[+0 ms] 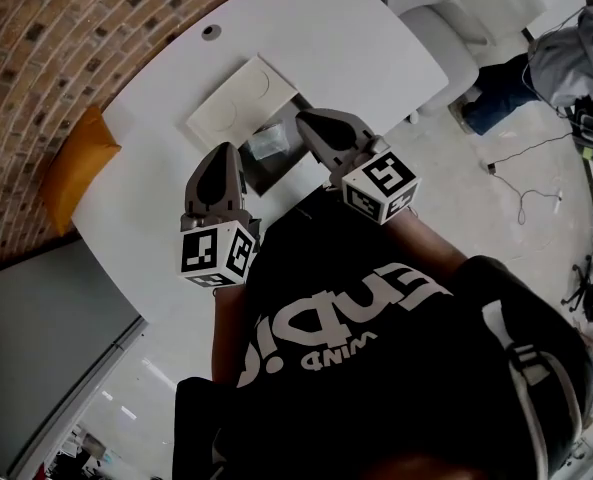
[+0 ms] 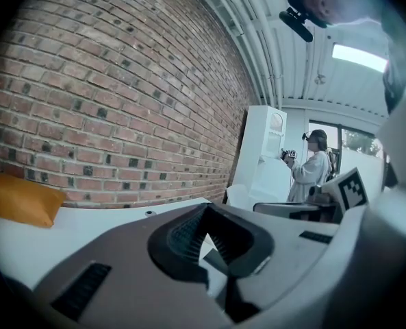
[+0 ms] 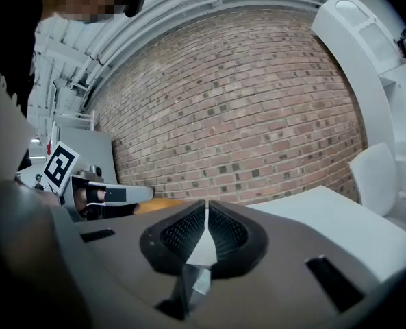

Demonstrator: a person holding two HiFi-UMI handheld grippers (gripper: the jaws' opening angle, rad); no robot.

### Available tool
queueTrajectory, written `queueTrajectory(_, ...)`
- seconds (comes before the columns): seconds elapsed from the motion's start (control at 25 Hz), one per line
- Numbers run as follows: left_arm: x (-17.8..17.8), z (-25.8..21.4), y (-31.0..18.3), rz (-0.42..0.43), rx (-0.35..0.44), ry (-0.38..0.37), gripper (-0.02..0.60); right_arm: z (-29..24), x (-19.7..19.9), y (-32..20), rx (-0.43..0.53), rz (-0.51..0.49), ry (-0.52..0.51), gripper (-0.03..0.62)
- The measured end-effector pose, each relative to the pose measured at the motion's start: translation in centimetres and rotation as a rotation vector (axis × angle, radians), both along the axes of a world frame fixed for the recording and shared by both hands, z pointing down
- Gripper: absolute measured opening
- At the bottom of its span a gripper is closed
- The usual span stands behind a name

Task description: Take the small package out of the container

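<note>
Left tool (image 1: 219, 152) and right tool (image 1: 302, 119), jaws together, flank the container (image 1: 263, 174)

1. The container (image 1: 266, 173) sits on the middle of the desk (image 1: 306, 38), with the small package (image 1: 269, 143) inside it.
2. A flat panel (image 1: 238, 103) lies on the desk just behind and left of the container.
3. A cushion (image 1: 76, 168) rests at the desk's left end, beside the brick wall (image 1: 56, 48).
4. A chair (image 1: 446, 38) stands beyond the desk's right end.
5. The left gripper (image 1: 221, 150) is at the container's left and the right gripper (image 1: 306, 120) at its right.
</note>
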State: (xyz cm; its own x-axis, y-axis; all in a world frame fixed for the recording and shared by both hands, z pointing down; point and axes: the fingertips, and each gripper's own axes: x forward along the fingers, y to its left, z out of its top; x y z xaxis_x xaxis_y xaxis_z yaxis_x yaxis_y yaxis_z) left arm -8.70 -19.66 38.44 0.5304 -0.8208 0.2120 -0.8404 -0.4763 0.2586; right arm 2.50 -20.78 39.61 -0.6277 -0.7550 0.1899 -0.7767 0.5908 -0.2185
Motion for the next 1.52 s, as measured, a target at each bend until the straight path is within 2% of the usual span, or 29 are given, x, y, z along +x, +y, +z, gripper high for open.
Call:
queueTrajectory(0.32, 0.7, -0.3, -0.3, -0.025, 0.011, 0.01, 0.006, 0.1, -0.4, -0.4, -0.01, -0.096, -0.007, 0.013)
queueTrajectory(0.4, 0.7, -0.3, -0.5, -0.032, 0.012, 0.013, 0.006, 0.1, -0.8, -0.3, -0.015, -0.126, -0.009, 0.075)
queueTrajectory(0.8, 0.8, 0.0, -1.1, -0.036, 0.005, 0.006, 0.006, 0.2, -2.1, -0.7, -0.016, -0.188, -0.001, 0.212)
queueTrajectory(1.32, 1.5, 0.3, -1.8, -0.031, -0.003, 0.013, 0.006, 2.8, -1.2, -1.5, -0.056, -0.183, 0.027, 0.212)
queueTrajectory(1.52, 1.7, 0.1, -2.0, -0.034, 0.001, 0.012, 0.006, 5.4, -1.3, -1.7, -0.111, -0.203, 0.05, 0.212)
